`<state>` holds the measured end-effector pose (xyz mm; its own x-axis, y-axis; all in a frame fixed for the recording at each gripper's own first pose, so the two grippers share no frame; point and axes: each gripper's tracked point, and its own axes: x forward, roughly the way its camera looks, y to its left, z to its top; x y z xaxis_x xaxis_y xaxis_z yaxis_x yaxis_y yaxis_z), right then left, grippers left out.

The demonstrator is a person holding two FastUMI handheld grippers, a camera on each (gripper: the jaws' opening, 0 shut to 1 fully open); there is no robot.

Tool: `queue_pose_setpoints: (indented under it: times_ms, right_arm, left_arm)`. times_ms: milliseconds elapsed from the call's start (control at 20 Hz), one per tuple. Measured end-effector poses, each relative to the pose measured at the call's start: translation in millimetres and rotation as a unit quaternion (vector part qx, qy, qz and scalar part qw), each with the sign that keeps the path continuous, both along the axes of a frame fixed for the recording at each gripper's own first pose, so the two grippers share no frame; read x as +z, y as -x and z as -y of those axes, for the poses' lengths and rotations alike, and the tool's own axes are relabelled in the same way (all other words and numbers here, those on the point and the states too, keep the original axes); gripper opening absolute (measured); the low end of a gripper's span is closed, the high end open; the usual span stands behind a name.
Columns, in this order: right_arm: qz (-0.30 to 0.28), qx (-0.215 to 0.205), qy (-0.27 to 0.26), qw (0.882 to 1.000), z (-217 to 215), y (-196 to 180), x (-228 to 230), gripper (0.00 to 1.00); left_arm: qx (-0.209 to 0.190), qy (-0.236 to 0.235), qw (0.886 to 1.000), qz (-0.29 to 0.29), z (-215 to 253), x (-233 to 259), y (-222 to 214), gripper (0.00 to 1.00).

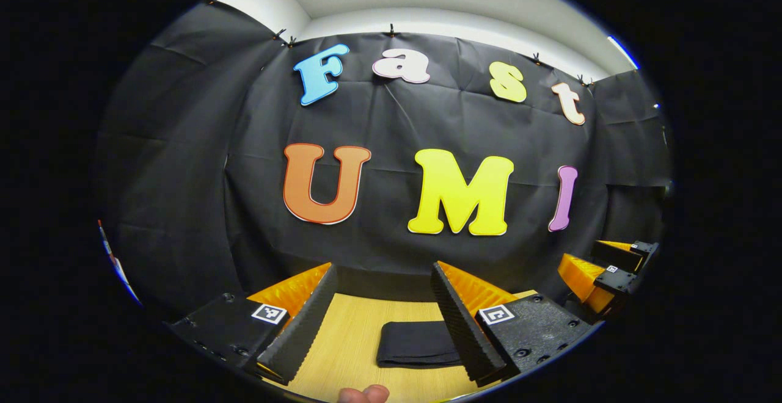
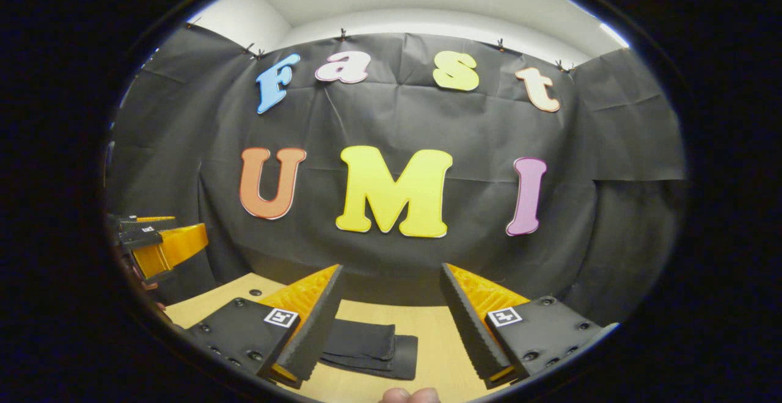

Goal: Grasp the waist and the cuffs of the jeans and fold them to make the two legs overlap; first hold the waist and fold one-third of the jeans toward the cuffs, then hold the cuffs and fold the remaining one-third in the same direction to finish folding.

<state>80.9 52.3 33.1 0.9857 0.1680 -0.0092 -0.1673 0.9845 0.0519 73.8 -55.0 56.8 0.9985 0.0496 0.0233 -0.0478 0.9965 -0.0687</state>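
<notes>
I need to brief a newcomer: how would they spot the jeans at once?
Find the light wooden table before the black cloth wall. On it lie the jeans, a dark, flat, folded bundle with stacked layers; nothing else lies on the wood, and both open grippers hover above.

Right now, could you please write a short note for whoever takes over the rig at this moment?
Left gripper: open, holding nothing, raised above the light wooden table.
Right gripper: open, holding nothing, also raised above the table.
The dark jeans lie on the table as a compact folded stack, layers visible at one end in the right gripper view.
Done: the folding looks finished.
Left: apparently nothing but checking that the stack is tidy.
</notes>
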Motion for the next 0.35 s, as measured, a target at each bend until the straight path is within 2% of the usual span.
queue_pose_setpoints:
  times_ms: [350]
  right_arm:
    - [0.004, -0.018, -0.009, 1.0, 5.7, -4.1, 5.7, 0.96]
  left_arm:
    - [-0.002, -0.017, 1.0, 0.003, 2.1, -2.7, -2.8, 0.98]
